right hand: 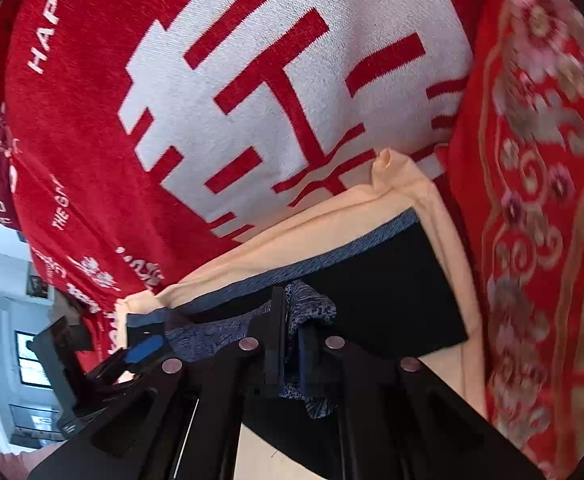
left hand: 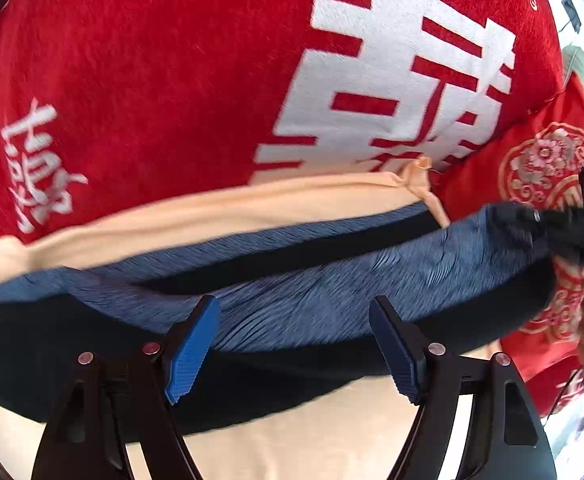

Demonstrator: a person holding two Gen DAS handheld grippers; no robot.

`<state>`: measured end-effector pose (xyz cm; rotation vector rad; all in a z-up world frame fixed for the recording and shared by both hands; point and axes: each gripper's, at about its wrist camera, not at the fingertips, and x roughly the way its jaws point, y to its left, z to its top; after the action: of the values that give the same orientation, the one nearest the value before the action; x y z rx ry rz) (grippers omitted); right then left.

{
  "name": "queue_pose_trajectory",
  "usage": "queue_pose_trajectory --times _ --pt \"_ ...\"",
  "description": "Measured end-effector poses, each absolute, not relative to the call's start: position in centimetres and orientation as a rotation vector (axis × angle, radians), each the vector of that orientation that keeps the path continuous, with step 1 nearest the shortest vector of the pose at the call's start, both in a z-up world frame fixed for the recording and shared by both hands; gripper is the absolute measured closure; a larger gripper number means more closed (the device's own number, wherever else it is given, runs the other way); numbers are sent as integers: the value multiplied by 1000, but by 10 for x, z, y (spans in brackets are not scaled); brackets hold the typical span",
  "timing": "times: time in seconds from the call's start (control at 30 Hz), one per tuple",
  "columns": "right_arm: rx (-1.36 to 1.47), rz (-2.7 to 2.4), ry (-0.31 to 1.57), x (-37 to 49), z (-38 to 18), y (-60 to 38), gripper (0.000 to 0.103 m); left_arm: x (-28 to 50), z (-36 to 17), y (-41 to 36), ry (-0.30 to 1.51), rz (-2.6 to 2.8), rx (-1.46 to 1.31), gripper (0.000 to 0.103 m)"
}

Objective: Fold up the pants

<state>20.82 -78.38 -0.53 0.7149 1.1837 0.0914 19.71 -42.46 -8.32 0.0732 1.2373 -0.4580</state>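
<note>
Fingers: right gripper [right hand: 289,344] clamps the pants' [left hand: 312,280] blue hem; left gripper [left hand: 294,344] gapes, apparently gripping nothing. Pants lie at 12 o'clock over peach cloth [left hand: 211,212], red blanket [left hand: 151,60] beyond. Soft, light, floppy; pinch corners.

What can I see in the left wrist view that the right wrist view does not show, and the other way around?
Only the left wrist view: the left gripper head-on, jaws open, not pressing the pants.

Only the right wrist view: the right gripper shut on a bunched blue fold of the pants, and a window in the room at lower left.

Both: the blue and black pants, the peach cloth under them, the red blanket with white characters, and the embroidered red fabric beside it.
</note>
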Motion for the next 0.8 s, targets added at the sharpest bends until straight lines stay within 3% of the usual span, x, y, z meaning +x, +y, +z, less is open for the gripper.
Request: queue_pose_trajectory --times 0.03,0.07,0.1,0.13,0.17,0.4,0.43,0.53,0.63,0.67,0.7,0.8 --pt "680 75 1198 217 -10 -783 96 199 -86 -420 1235 -429 101 25" --pt "650 64 1209 219 -14 -781 78 201 -90 -412 1240 -402 114 25" --pt "611 47 1224 229 -16 -778 33 202 -96 -406 1255 -374 120 25" --pt "587 41 1218 234 -16 -775 12 203 -107 -401 1283 -340 127 25" --pt "573 38 1199 233 -14 -777 1 205 -119 -393 1309 -299 139 25" --pt "644 -20 1220 173 -19 -768 2 213 -191 -357 1443 -111 168 24" --pt "665 -64 1257 157 -33 -767 3 213 -193 -354 1436 -107 142 19" --pt "759 -178 1373 125 -80 -774 28 215 -195 -352 1419 -98 145 17" --pt "833 -258 1359 121 -110 -786 49 213 -197 -350 1403 -111 159 16" --pt "798 -250 1348 128 -109 -786 75 213 -198 -351 1402 -114 163 16" --pt "757 -230 1339 139 -103 -784 91 214 -198 -351 1404 -116 164 16" --pt "659 -209 1281 149 -80 -784 91 218 -197 -349 1414 -118 178 16"
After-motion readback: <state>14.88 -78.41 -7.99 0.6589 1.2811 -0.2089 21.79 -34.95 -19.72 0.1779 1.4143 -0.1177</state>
